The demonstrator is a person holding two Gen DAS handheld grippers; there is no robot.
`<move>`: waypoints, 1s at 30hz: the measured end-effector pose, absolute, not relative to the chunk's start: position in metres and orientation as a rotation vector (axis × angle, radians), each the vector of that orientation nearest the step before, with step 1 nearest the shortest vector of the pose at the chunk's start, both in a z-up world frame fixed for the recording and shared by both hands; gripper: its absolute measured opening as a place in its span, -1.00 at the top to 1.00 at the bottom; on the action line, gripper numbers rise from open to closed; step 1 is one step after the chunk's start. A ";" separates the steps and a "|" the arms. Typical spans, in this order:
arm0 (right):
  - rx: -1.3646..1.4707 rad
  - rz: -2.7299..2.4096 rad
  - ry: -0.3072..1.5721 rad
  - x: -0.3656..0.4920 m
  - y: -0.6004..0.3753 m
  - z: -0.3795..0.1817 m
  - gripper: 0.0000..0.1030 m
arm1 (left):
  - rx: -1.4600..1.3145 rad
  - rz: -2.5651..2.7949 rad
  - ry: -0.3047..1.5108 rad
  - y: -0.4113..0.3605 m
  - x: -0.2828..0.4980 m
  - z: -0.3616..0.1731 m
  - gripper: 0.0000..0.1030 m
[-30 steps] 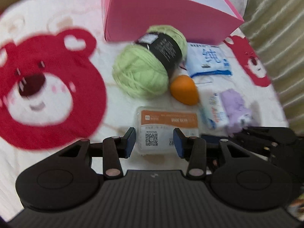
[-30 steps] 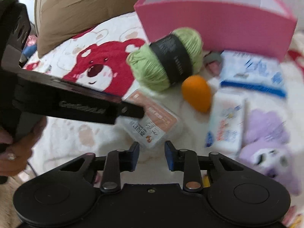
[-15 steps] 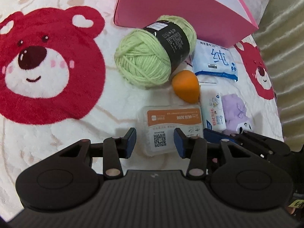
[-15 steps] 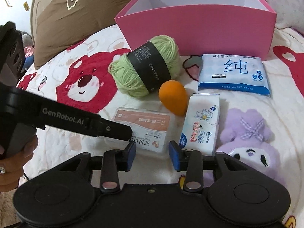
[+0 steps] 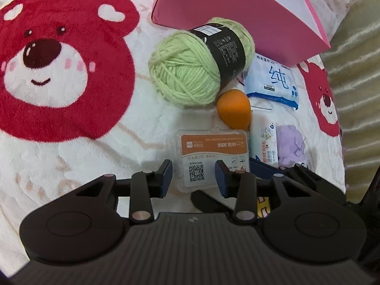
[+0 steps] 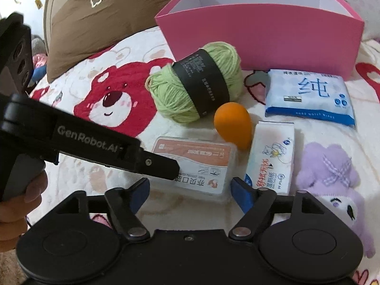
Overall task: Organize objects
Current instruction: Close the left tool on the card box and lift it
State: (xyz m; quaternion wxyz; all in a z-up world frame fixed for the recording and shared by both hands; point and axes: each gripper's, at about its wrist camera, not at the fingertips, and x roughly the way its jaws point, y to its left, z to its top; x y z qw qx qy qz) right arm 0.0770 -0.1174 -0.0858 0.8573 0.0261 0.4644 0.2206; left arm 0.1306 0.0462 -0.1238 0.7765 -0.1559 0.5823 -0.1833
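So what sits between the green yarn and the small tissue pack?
In the right wrist view, the orange egg-shaped sponge lies between the green yarn and the small tissue pack.

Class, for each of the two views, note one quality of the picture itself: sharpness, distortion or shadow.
Left wrist view: sharp, yet the fisheye bends the pink box. Right wrist view: the yarn is crisp, and the orange egg casts a soft shadow.

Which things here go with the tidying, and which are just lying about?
Job: pink box, yarn, orange egg, clear case, wipes, tissue pack, purple plush.
Lying about: brown pillow, bear blanket.
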 end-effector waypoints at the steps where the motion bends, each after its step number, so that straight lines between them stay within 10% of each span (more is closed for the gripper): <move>1: 0.046 0.463 0.972 0.077 -0.116 -0.087 -0.67 | -0.340 -0.396 1.261 0.046 0.131 -0.124 0.25; 30: -0.040 0.484 0.886 0.059 -0.108 -0.057 -0.80 | -0.293 -0.346 1.095 0.039 0.085 -0.079 0.15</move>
